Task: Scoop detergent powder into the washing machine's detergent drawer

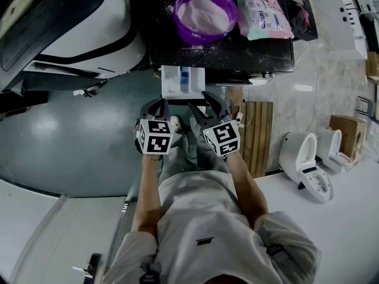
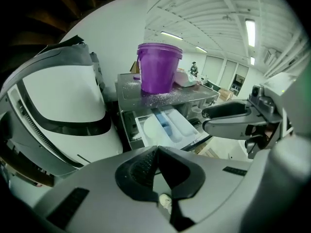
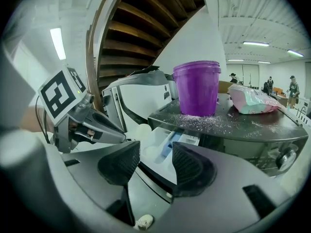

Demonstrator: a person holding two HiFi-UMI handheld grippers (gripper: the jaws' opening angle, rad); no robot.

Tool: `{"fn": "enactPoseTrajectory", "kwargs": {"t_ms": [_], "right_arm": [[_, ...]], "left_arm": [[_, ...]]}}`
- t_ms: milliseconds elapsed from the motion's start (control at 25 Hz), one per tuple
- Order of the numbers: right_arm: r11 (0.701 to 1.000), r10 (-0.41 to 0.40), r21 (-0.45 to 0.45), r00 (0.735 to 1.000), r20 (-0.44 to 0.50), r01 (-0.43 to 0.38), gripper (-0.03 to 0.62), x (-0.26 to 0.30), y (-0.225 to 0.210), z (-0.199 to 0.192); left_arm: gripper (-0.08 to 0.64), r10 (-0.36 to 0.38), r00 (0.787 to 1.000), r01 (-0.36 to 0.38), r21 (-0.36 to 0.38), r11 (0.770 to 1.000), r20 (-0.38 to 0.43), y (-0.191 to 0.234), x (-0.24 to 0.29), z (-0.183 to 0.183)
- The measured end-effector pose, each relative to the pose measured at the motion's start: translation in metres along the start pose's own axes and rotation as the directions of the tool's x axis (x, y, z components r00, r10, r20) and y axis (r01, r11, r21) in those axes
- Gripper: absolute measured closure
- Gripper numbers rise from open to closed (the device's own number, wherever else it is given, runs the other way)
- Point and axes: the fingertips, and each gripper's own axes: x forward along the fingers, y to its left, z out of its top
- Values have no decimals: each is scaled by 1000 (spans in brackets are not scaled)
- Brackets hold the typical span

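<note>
The white detergent drawer stands pulled out from under the dark machine top, with a blue divider in its middle. A purple bucket of white powder sits on that top, with loose powder spilled round it. Both grippers hover side by side just in front of the drawer. My left gripper is shut, pads together, with nothing held. My right gripper is open and empty. The left gripper view shows the drawer and bucket beyond the shut left gripper. Seen between the open right gripper, the drawer lies ahead, with the bucket above it.
A pink and green detergent bag lies on the top, right of the bucket. The large white machine door hangs open at the left. A wooden slatted panel and white toilets stand at the right.
</note>
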Motion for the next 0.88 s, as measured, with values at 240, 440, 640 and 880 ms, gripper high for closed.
{"fn": "enactPoseTrajectory", "kwargs": {"t_ms": [240, 440, 640, 880], "right_arm": [[1000, 2, 11, 1000, 1, -2, 385, 0, -1, 1], [1000, 1, 5, 1000, 2, -1, 385, 1, -3, -2], [1000, 1, 8, 1000, 4, -1, 385, -1, -4, -2], [1000, 0, 10, 1000, 11, 0, 385, -2, -6, -1]], "left_arm": [[545, 49, 998, -46, 88, 995, -33, -1, 4, -3], [545, 98, 994, -88, 177, 980, -50, -2, 6, -3], [545, 154, 986, -130, 275, 953, -67, -4, 6, -2], [545, 185, 980, -154, 321, 934, -67, -5, 4, 0]]}}
